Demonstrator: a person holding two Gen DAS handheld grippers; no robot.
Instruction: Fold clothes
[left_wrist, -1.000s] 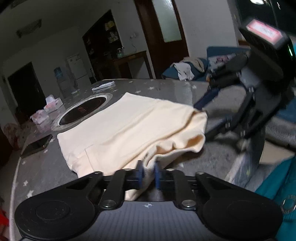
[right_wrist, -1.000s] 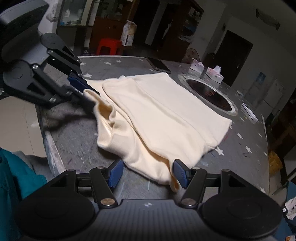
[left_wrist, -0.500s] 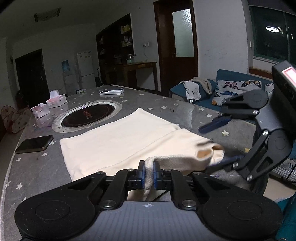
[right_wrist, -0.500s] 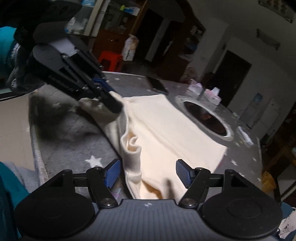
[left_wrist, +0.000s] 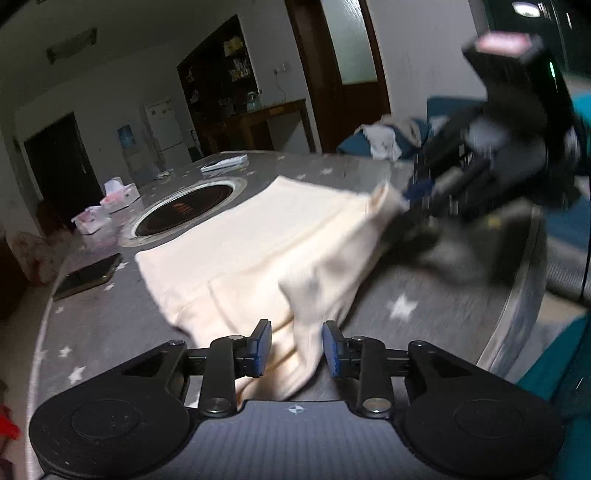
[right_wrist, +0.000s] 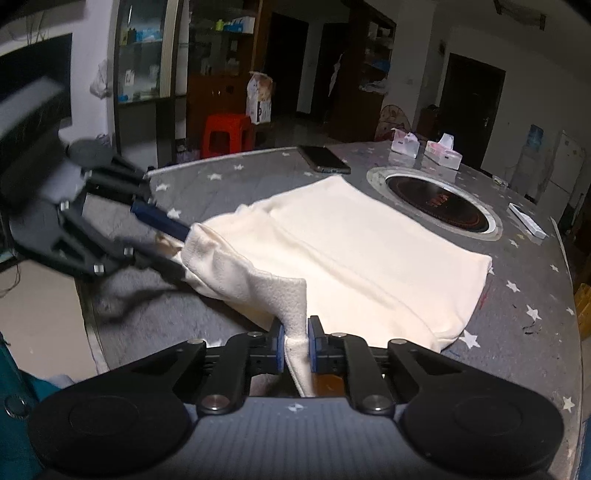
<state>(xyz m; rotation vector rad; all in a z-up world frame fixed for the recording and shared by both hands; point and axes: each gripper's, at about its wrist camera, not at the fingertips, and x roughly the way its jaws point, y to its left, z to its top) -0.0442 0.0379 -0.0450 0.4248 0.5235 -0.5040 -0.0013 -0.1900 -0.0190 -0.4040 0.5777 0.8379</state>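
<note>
The cream garment (right_wrist: 369, 258) lies across the middle of the starred table (right_wrist: 517, 332). The right gripper (right_wrist: 296, 341) pinches its near fold at bottom centre. The left gripper (left_wrist: 295, 349) stands spread around loose cloth; motion blur smears the far corner.

A home's dining room: hotpot burner (right_wrist: 439, 202) set in the tabletop (right_wrist: 524, 302), fridge (left_wrist: 162, 123), sofa (left_wrist: 391, 142), display cabinets (right_wrist: 147, 55).

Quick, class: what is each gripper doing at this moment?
Left gripper: open, cream garment lying loose between its fingers.
Right gripper: shut on the cream garment's near edge.
</note>
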